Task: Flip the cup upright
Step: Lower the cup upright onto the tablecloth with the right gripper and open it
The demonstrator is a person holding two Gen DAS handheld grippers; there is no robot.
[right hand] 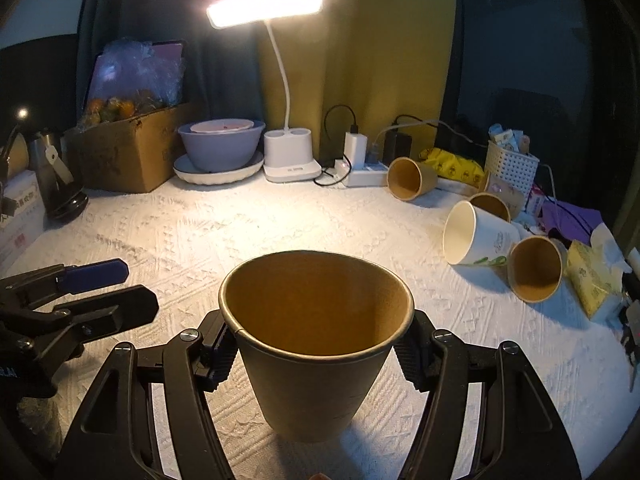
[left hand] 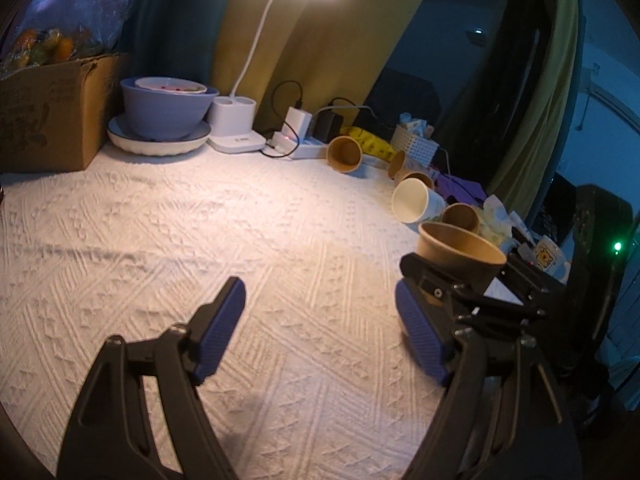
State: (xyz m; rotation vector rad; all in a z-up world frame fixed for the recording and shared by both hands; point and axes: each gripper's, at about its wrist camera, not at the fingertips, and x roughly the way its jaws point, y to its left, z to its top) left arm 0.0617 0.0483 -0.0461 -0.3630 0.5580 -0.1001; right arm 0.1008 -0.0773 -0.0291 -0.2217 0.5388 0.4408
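Cup (right hand: 316, 344), brown paper, upright, mouth up, clamped between the pads of the right claw (right hand: 316, 350) above the white cloth (right hand: 200, 232). Left claw (left hand: 320, 328) spread wide, holding nothing, over the cloth just left of the right claw. Four more cups on their sides ahead and right of the held cup, lamp (right hand: 280, 80) ahead.

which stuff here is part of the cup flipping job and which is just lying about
Job:
- brown cup, upright in the right gripper
- tipped brown cups
- tipped white cup
- left gripper, open and empty

Lying about:
- lamp
- bowl
- box
- basket
- chargers
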